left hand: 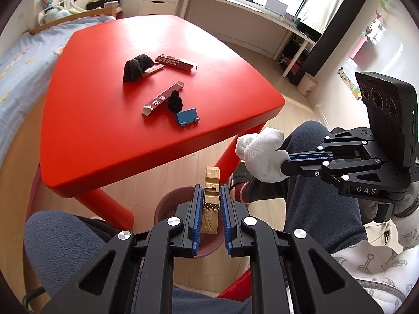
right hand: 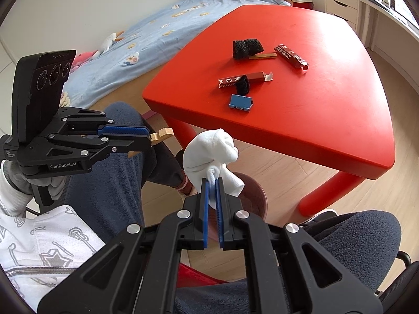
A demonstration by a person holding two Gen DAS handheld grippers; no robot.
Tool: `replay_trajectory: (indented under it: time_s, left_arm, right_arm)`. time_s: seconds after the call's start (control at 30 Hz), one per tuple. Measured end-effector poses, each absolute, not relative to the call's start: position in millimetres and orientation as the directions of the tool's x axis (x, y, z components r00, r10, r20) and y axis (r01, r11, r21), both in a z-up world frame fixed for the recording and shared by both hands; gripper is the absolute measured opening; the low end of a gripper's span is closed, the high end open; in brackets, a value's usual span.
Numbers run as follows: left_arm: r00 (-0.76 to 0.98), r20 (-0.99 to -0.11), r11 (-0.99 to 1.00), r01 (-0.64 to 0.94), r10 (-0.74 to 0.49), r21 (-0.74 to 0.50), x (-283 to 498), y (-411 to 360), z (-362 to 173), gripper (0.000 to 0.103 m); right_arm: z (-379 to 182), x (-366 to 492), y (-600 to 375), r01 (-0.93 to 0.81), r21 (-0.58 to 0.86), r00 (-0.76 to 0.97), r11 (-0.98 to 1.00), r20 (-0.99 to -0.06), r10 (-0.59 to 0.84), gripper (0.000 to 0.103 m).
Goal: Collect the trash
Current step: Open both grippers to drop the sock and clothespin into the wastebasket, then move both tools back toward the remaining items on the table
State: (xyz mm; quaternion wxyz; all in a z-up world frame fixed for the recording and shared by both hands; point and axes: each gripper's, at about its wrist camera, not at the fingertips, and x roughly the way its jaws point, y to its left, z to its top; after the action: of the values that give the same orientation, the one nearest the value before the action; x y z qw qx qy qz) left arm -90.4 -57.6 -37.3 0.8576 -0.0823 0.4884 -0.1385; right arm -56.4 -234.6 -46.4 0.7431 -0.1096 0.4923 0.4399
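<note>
Left wrist view shows the left gripper (left hand: 211, 204) pointing down over a round brownish bin (left hand: 167, 204) on the wooden floor, its blue ribbed fingers (left hand: 198, 217) closed on a wooden clothespin (left hand: 211, 204) with a metal spring, which stands upright between them. Only this view shows the clothespin's whole length; the right wrist view catches just its tip (right hand: 162, 134) past the fingers. Right wrist view shows the right gripper (right hand: 212, 183) pinching a crumpled white cloth (right hand: 209, 149), soft and bunched, above the bin's rim (right hand: 255, 191). On the smooth red plastic surface (left hand: 104, 120) with rounded edges lie two dark red cartons (left hand: 162, 99), two black mesh wads (left hand: 136, 66) and a small blue box (left hand: 186, 117), clustered mid-surface with bare room around them.
</note>
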Motion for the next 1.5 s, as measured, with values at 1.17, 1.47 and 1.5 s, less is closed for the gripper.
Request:
replay_trajectory:
  time_s: [1.17, 1.47, 1.5]
  left_arm:
    - [0.549, -0.805, 0.967, 0.028, -0.226, -0.253, -89, -31, -33, 0.095]
    - [0.584, -0.786, 0.976, 0.055, -0.203, -0.211, -62, -25, -17, 0.095]
    - [0.589, -0.783, 0.977, 0.058, -0.201, -0.207, -57, -24, -14, 0.095]
  right_arm:
    - [-49, -30, -245, -0.689, 0.237, 0.200, 0.685, -0.846, 0.494, 0.100]
    - [-25, -1, -234, -0.719, 0.211, 0.237, 0.662, -0.821, 0.520, 0.100]
    - [-22, 4, -232, -0.724, 0.206, 0.242, 0.658, -0.818, 0.522, 0.100]
